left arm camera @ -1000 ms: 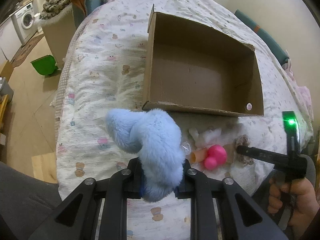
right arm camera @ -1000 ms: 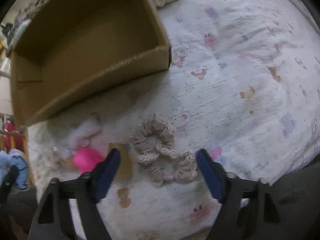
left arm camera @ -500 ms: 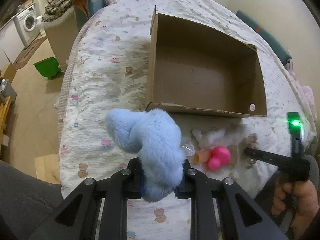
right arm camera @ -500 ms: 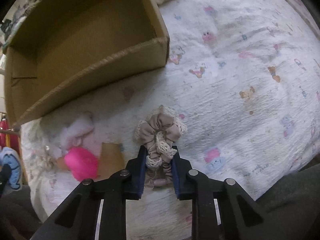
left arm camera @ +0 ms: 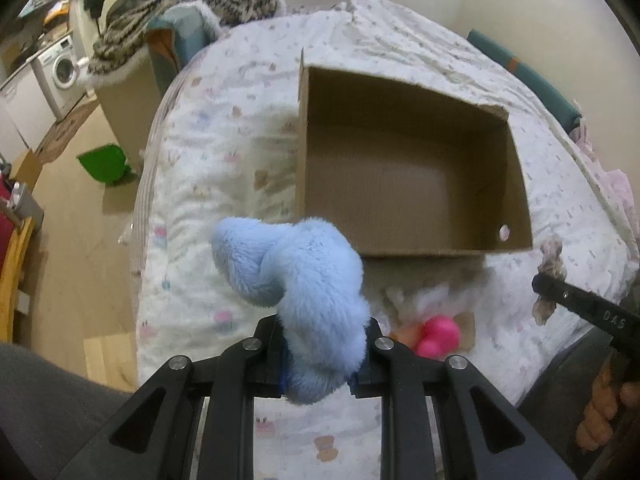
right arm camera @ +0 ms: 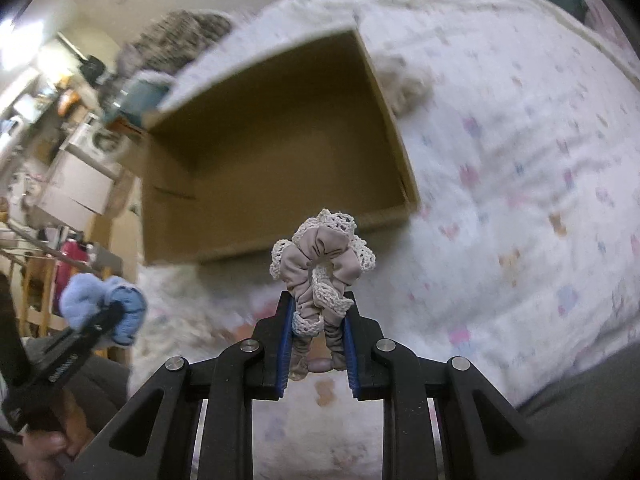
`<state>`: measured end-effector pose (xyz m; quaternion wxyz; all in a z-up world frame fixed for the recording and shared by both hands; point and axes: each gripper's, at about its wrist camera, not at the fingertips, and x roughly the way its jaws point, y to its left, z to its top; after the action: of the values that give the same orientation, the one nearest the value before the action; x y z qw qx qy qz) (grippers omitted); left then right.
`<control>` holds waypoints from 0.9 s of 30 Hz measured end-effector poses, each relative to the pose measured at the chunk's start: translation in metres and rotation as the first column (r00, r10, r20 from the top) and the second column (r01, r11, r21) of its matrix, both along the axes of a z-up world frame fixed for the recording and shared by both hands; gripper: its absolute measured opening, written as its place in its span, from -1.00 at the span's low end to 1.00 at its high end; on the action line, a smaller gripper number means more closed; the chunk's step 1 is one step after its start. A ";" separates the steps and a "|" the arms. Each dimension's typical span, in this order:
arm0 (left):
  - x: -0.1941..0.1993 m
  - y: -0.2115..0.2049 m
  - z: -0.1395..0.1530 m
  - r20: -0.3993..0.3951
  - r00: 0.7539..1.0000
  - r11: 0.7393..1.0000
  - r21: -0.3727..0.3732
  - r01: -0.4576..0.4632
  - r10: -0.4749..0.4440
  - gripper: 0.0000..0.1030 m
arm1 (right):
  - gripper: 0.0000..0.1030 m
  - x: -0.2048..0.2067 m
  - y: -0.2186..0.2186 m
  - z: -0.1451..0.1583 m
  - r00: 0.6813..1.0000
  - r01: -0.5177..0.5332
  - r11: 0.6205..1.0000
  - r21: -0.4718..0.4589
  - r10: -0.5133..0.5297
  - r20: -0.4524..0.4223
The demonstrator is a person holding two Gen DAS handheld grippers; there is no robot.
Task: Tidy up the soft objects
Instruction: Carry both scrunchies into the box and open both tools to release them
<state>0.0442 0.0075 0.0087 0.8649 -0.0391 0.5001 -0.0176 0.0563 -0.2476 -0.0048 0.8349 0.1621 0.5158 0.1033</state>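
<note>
My left gripper (left arm camera: 322, 354) is shut on a fluffy light blue scrunchie (left arm camera: 304, 292), held above the bed just in front of the open cardboard box (left arm camera: 404, 252). My right gripper (right arm camera: 316, 344) is shut on a beige scrunchie with white lace trim (right arm camera: 322, 268), lifted off the bed near the box's front right corner (right arm camera: 408, 204). The beige scrunchie also shows in the left wrist view (left arm camera: 550, 264), and the blue one in the right wrist view (right arm camera: 100, 308). The box looks empty.
A pink ball-shaped toy (left arm camera: 438, 336), a brown piece and white fluff (left arm camera: 424, 300) lie on the patterned bedspread (left arm camera: 208, 184) before the box. A cream cloth (right arm camera: 404, 84) lies beyond the box. The bed's left edge drops to the floor, with a green bin (left arm camera: 104, 164).
My right gripper closed on the beige scrunchie and lifted it off the bed toward the box. My left gripper moved closer to the box with the blue scrunchie.
</note>
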 end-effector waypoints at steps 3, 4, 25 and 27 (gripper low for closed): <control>0.013 -0.004 0.008 0.020 1.000 1.000 -0.011 0.004 -0.003 -0.63 | -0.54 0.013 -0.001 0.014 0.999 0.001 1.000 0.004 -0.001 0.055; 0.020 -0.007 0.011 0.032 0.999 1.000 -0.002 0.010 -0.010 -0.63 | -0.54 0.018 -0.001 0.016 0.998 0.000 1.000 0.007 0.000 0.069; 0.102 -0.047 -0.025 0.083 0.993 0.990 0.118 0.078 -0.088 -0.63 | -0.54 0.079 0.009 -0.028 0.998 -0.005 0.998 -0.061 0.009 0.068; 0.102 -0.047 -0.028 0.071 0.994 0.992 0.099 0.082 -0.089 -0.63 | -0.54 0.079 0.012 -0.032 0.998 -0.010 0.996 -0.085 0.016 0.063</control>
<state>0.1466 -0.0391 -0.0189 0.8823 0.0246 0.4689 -0.0320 0.1356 -0.2356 -0.0372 0.8564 0.1197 0.4937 0.0919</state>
